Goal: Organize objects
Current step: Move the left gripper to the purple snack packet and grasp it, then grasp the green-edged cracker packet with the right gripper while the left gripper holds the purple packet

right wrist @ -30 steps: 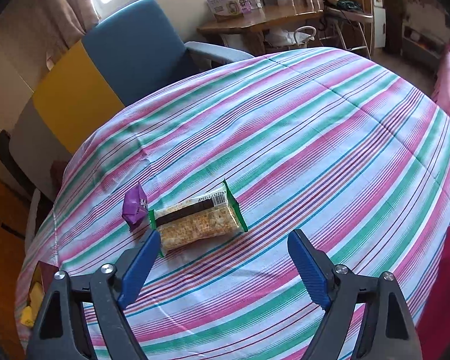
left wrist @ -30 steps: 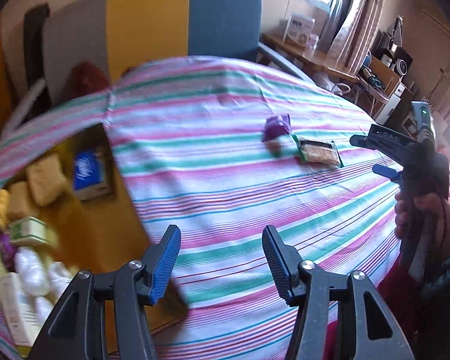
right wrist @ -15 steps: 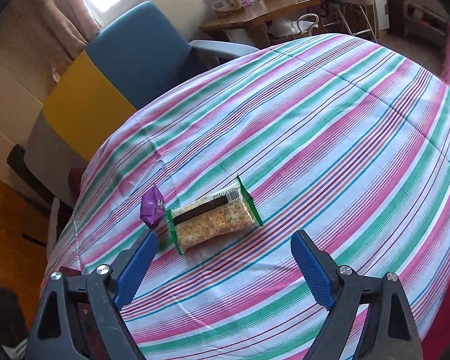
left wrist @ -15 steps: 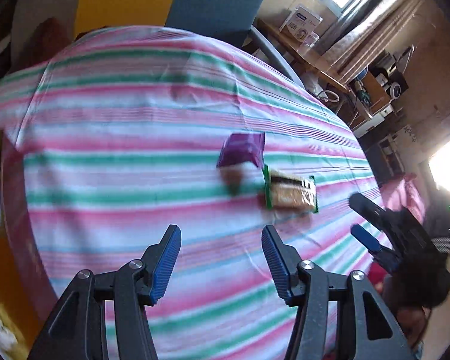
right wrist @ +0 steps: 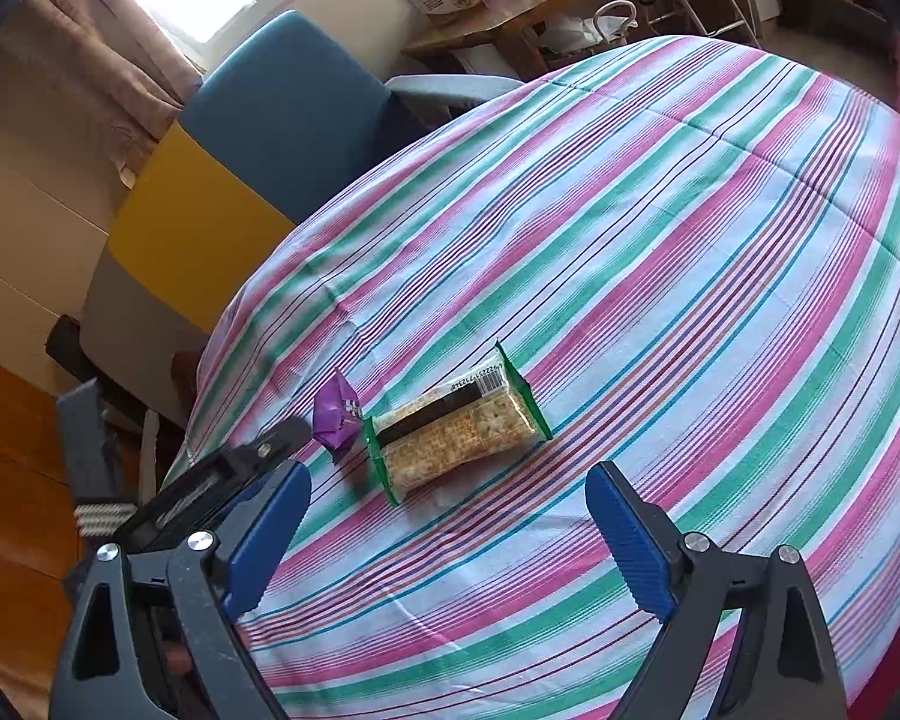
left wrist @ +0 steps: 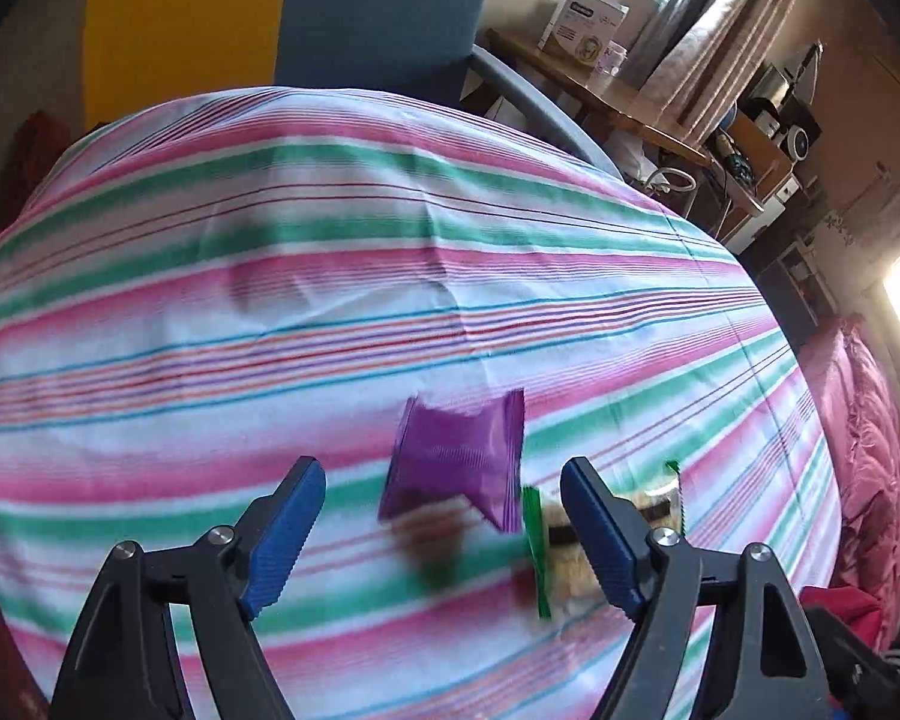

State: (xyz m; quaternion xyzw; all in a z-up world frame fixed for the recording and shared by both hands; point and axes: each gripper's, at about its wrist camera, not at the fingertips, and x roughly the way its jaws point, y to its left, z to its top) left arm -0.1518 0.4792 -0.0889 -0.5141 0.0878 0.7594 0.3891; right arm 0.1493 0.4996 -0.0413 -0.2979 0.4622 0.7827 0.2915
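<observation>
left claw [left wrist: 441, 531] spread, above purple packet [left wrist: 459, 459]

small purple packet [right wrist: 337, 419] crumpled, lying just beside clear green-edged cracker pack [right wrist: 456, 432], flat, barcode up, both sealed.

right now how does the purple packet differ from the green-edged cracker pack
The purple packet is small, opaque and crumpled; the green-edged cracker pack is clearly longer, flat and see-through, showing crackers and a barcode. Both lie side by side on the striped tablecloth, ungripped.
</observation>
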